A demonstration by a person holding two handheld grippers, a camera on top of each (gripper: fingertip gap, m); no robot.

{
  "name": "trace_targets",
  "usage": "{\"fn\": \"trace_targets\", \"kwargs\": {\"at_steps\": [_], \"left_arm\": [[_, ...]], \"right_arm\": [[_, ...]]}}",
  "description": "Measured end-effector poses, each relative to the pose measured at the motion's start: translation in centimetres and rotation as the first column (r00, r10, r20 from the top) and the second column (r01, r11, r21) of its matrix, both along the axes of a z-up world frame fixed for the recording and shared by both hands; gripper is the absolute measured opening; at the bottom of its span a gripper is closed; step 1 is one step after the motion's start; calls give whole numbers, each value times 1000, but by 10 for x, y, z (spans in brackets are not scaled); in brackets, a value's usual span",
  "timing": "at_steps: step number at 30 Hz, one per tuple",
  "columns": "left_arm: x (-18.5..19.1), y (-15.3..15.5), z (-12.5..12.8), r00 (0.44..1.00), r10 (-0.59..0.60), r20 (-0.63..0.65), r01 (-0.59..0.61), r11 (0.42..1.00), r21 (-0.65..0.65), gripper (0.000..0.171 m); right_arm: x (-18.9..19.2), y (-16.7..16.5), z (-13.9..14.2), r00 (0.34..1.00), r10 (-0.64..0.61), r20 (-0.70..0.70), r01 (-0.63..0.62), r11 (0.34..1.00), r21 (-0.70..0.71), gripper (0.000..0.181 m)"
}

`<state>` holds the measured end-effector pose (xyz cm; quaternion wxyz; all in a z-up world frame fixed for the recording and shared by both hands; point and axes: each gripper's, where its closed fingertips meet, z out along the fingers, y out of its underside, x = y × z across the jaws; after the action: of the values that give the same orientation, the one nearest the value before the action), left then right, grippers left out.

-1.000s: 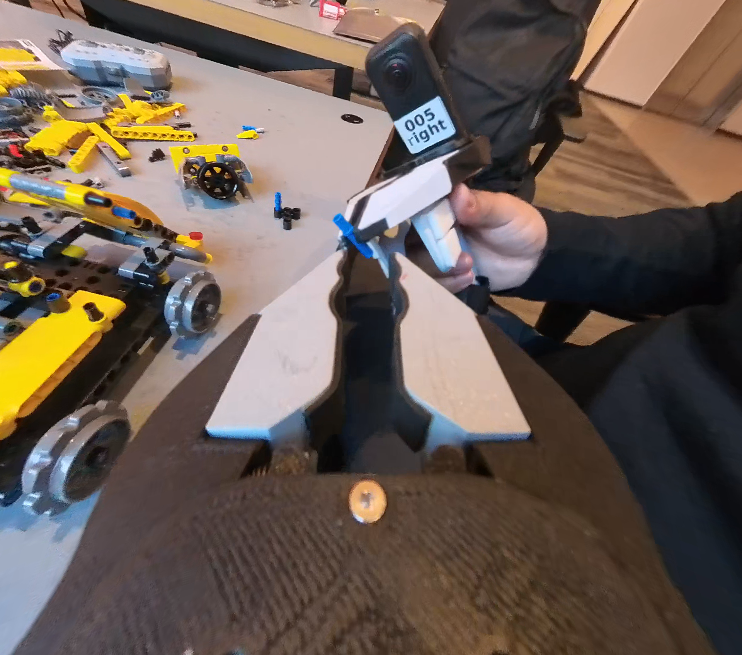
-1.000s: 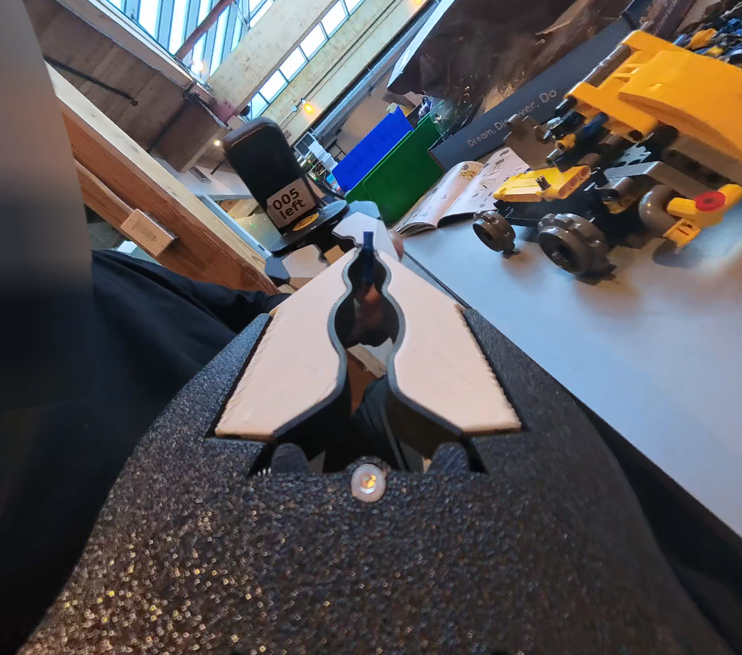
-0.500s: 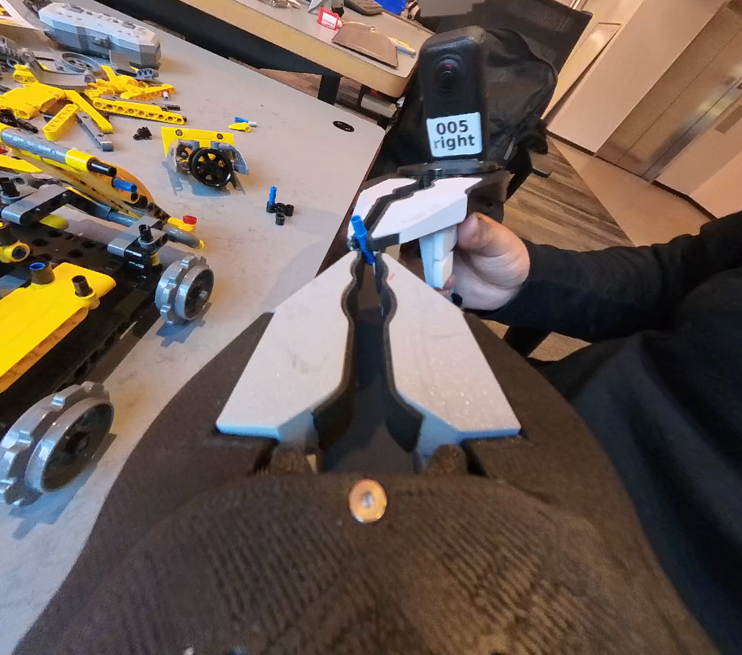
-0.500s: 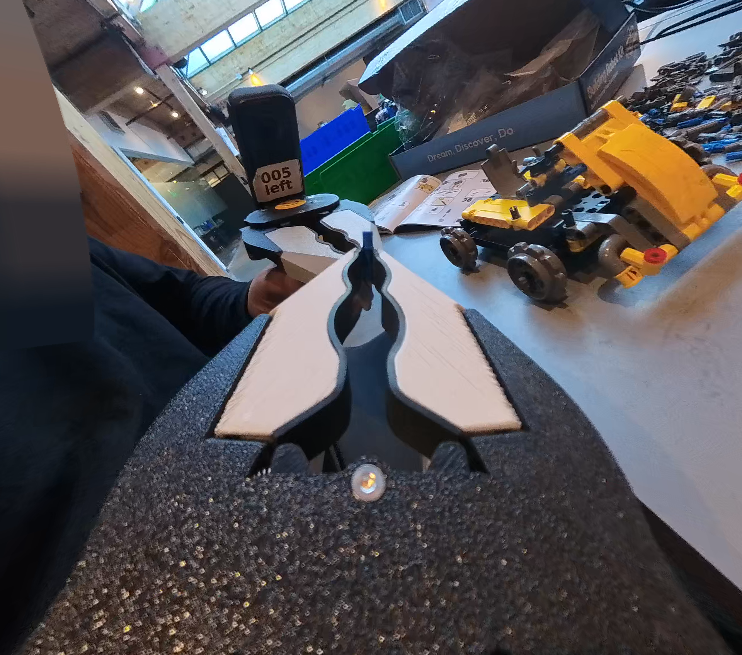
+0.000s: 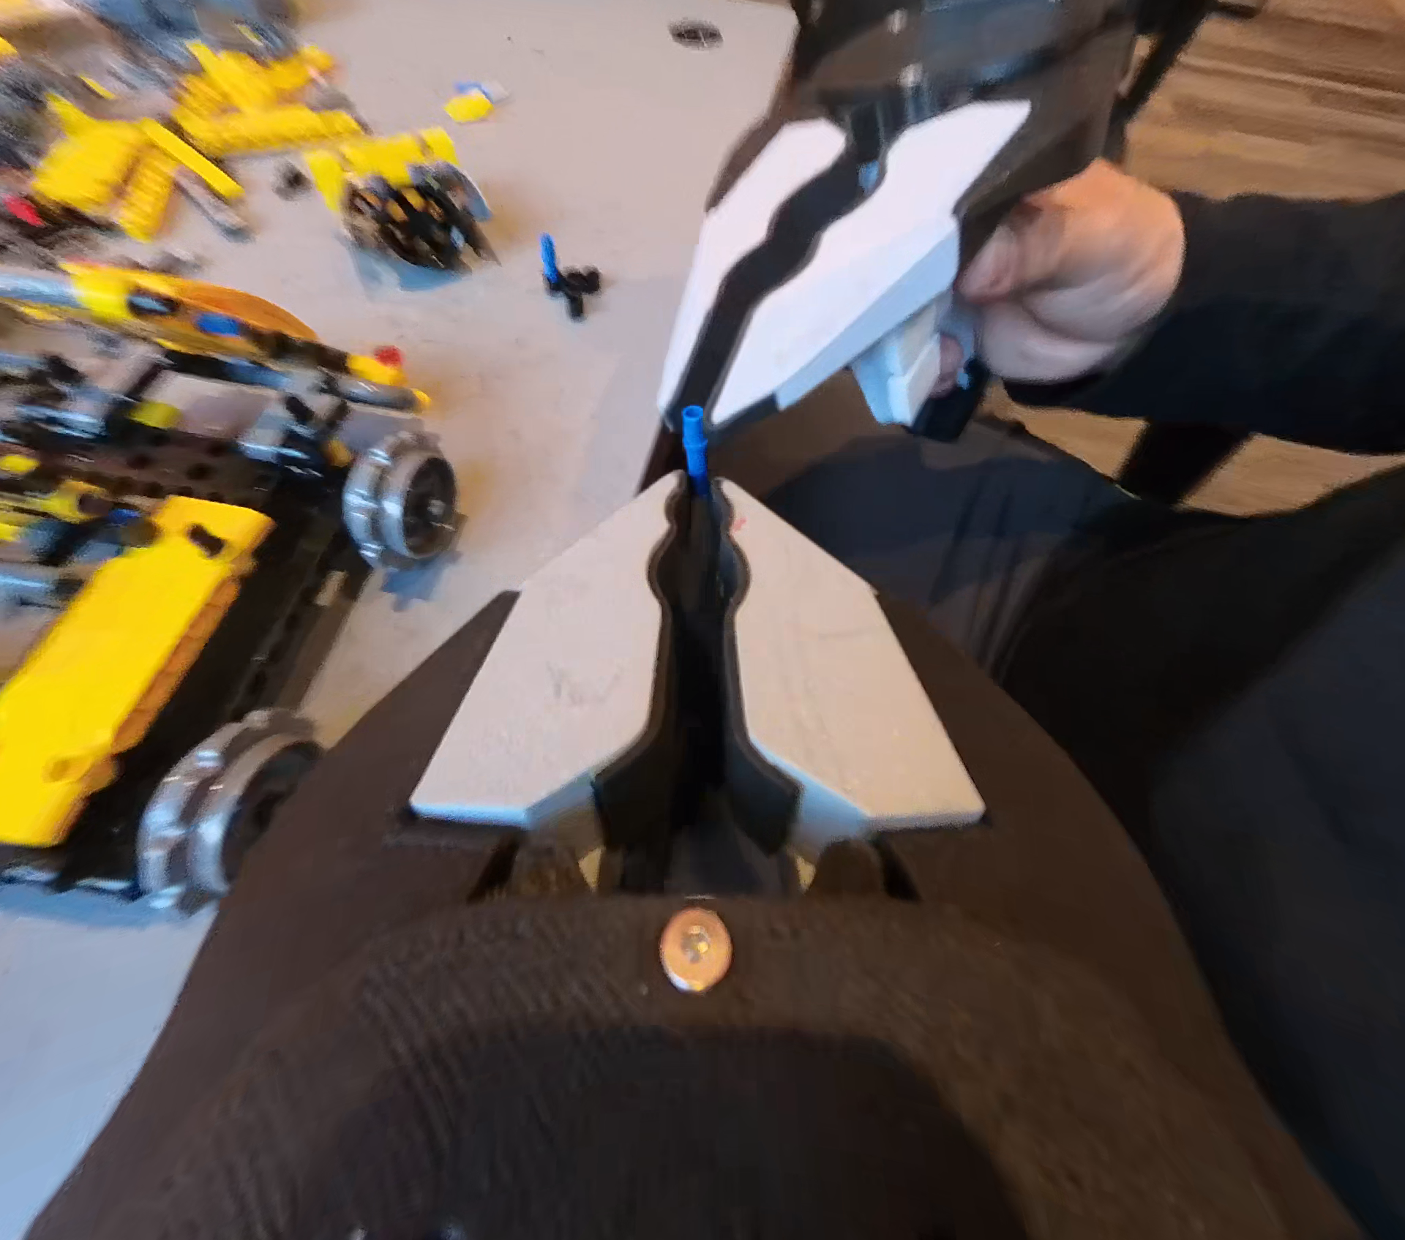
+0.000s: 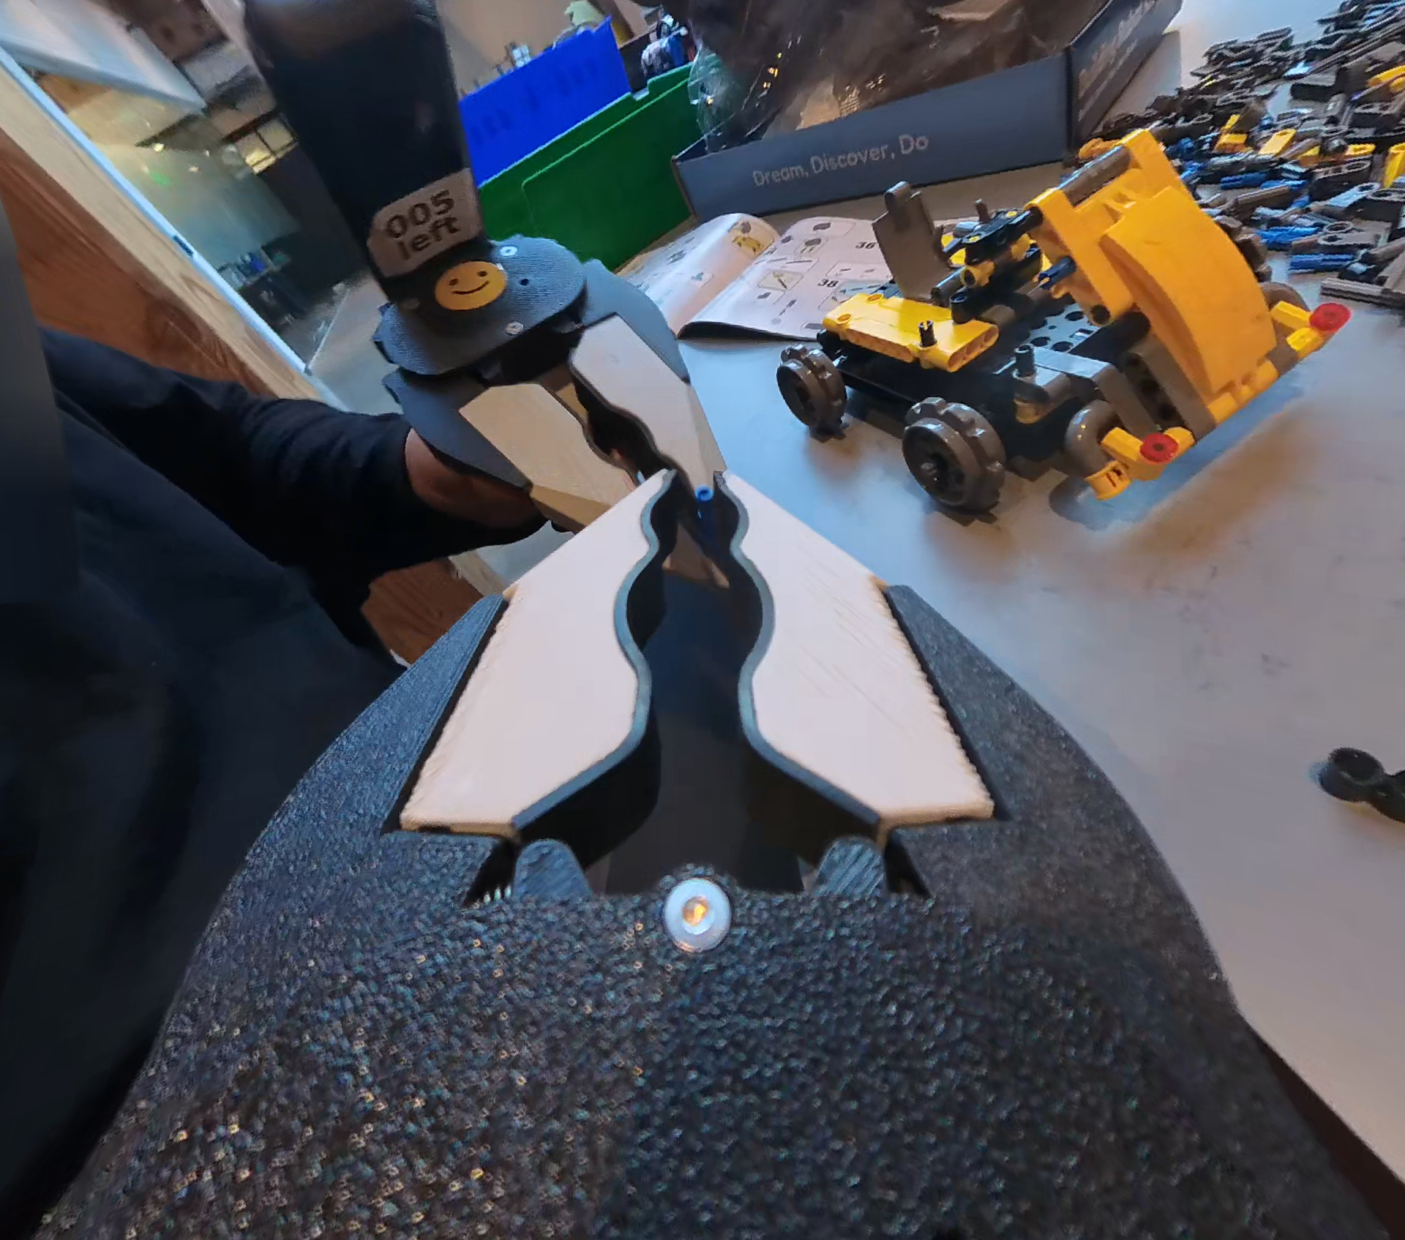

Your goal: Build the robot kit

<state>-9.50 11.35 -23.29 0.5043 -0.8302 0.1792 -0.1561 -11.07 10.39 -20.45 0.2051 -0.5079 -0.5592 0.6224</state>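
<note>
Pinching a slim blue plastic pin point(image 5: 695, 447) at its lower end, the left gripper point(image 5: 696, 481) holds it off the grey table point(image 5: 547, 86) edge, long axis toward twelve o'clock. The right gripper point(image 6: 698, 487) has its matte white fingers slightly spread around the pin's other end point(image 6: 703, 508). At nine o'clock sits a glossy yellow-and-black brick vehicle point(image 5: 144, 565) with ribbed grey wheels.

A small blue peg point(image 5: 695, 452) is standing upright off the table edge, its lower end pinched, its top poking between two white fingertips.
</note>
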Motion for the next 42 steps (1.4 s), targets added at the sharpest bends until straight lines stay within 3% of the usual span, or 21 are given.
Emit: {"fn": "trace_targets", "kwargs": {"at_steps": [1, 15, 22, 27, 33, 42], "left_arm": [[1, 0, -3, 1000, -10, 12, 10, 1000, -15, 3], [18, -5, -5, 995, -97, 36, 99, 995, -31, 3], [23, -8, -6, 990, -133, 52, 136, 990, -40, 3], [27, -10, -4, 981, -155, 112, 161, 986, -40, 3], [19, -6, 4, 989, -114, 97, 114, 993, 6, 2], [23, -8, 3, 979, -137, 152, 141, 990, -16, 2]], "right_arm": [[1, 0, -1, 1000, 7, 5, -7, 1000, 3, 9], [13, -4, -12, 991, 112, 77, -119, 988, 96, 12], [16, -10, -11, 986, 150, 74, -157, 982, 103, 5], [19, -10, -10, 983, 167, 81, -172, 983, 69, 5], [14, -3, -3, 990, 123, 66, -120, 992, -49, 4], [18, -6, -3, 981, 183, 66, -176, 979, -101, 8]]}}
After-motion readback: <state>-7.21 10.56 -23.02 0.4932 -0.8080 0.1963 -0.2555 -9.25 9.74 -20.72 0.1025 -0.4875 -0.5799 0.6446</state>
